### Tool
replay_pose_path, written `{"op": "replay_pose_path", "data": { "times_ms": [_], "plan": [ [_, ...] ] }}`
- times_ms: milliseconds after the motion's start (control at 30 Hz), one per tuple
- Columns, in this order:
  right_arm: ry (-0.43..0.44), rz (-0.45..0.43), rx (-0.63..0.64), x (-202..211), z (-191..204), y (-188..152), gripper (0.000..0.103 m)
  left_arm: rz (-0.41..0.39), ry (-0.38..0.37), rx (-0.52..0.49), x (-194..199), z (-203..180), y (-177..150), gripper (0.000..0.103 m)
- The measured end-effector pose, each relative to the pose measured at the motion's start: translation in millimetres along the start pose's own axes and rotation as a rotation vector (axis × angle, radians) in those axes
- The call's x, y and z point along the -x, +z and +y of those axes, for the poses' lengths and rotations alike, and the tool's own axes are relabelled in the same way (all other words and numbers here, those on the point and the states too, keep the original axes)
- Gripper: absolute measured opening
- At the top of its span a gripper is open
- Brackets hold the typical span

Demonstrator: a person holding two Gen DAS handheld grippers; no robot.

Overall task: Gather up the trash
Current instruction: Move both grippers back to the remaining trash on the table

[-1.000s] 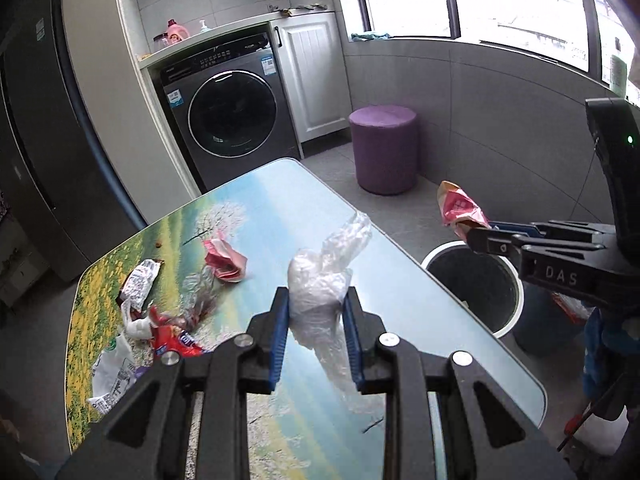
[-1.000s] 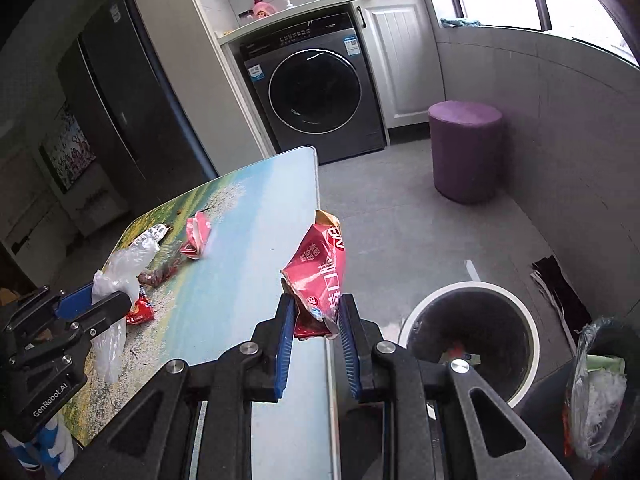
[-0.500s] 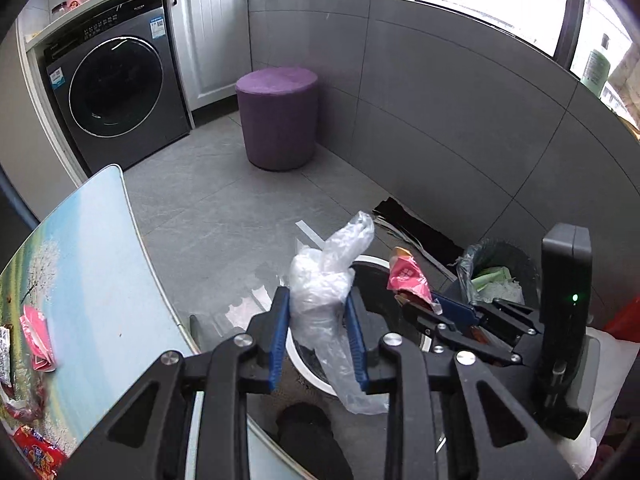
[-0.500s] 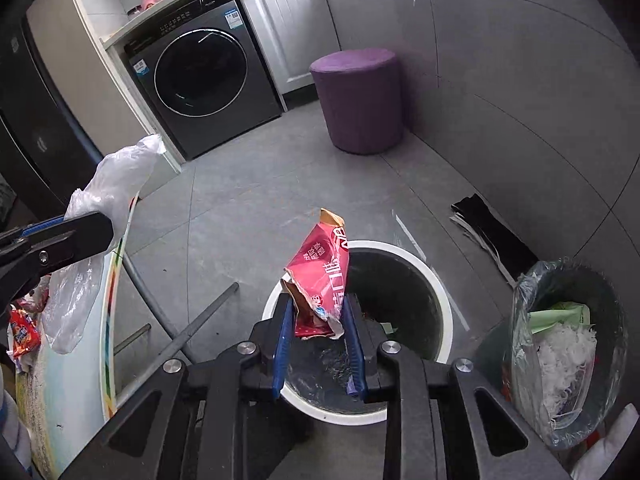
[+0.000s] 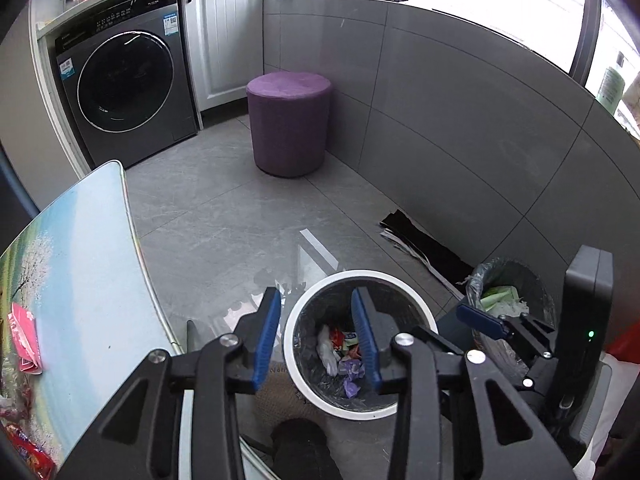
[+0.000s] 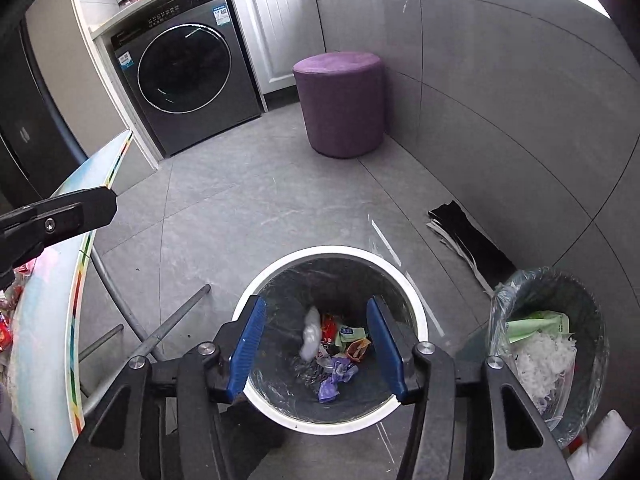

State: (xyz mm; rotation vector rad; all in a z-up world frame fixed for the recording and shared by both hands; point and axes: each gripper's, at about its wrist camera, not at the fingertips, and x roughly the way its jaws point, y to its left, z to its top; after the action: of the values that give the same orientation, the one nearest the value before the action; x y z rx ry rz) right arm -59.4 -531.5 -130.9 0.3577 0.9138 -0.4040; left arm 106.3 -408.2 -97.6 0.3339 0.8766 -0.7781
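The left claw (image 5: 316, 336) is hanging over the white-rimmed bin (image 5: 416, 300) with its blue pads (image 5: 266, 336) spread wide apart and nothing between them. The right claw (image 6: 316, 346) is doing the same just above that bin (image 6: 408, 292), its pads likewise parted and gripping nothing. In the left wrist view only one blue pad and the dark body of the right claw (image 5: 480, 322) are showing at the right edge, so its opening cannot be judged from there; in the right wrist view just one black finger of the left claw (image 6: 60, 216) is poking in from the left.

Down in the bin, a clear plastic bag (image 6: 311, 334) is lying beside a red wrapper (image 6: 328, 328), with purple scraps (image 6: 334, 376) and other small bits that are too jumbled to name. The claw fingers are partly covering the bin's sides.

To the right, a smaller dark bin (image 6: 588, 308) lined with a plastic bag is holding green paper and white shredded stuff (image 6: 540, 360); its lower part is being cut off by the claw arm.

At the left, the tabletop (image 5: 92, 264) is carrying a pink wrapper (image 5: 24, 336) and more red trash (image 5: 28, 456) at the frame edge, half cut off.
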Motion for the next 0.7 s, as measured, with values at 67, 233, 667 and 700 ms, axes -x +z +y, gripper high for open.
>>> {"op": "replay_pose_path", "data": {
  "times_ms": [67, 233, 667, 700],
  "plan": [
    [0.007, -0.02, 0.023, 11.8, 10.6, -2.7, 0.054, -0.029, 0.027, 0.017, 13.5, 13.1, -6.0, 0.035],
    [0.044, -0.056, 0.093, 42.0, 47.5, -11.3, 0.057, -0.086, 0.086, 0.071, 49.4, 48.9, -26.3, 0.035],
    [0.222, -0.123, 0.327, 95.2, 177.9, -22.1, 0.06, -0.184, 0.246, 0.186, 153.2, 146.5, -91.6, 0.035],
    [0.234, -0.123, 0.342, 95.9, 186.8, -22.2, 0.06, -0.192, 0.262, 0.203, 160.3, 155.5, -97.7, 0.035]
  ]
}}
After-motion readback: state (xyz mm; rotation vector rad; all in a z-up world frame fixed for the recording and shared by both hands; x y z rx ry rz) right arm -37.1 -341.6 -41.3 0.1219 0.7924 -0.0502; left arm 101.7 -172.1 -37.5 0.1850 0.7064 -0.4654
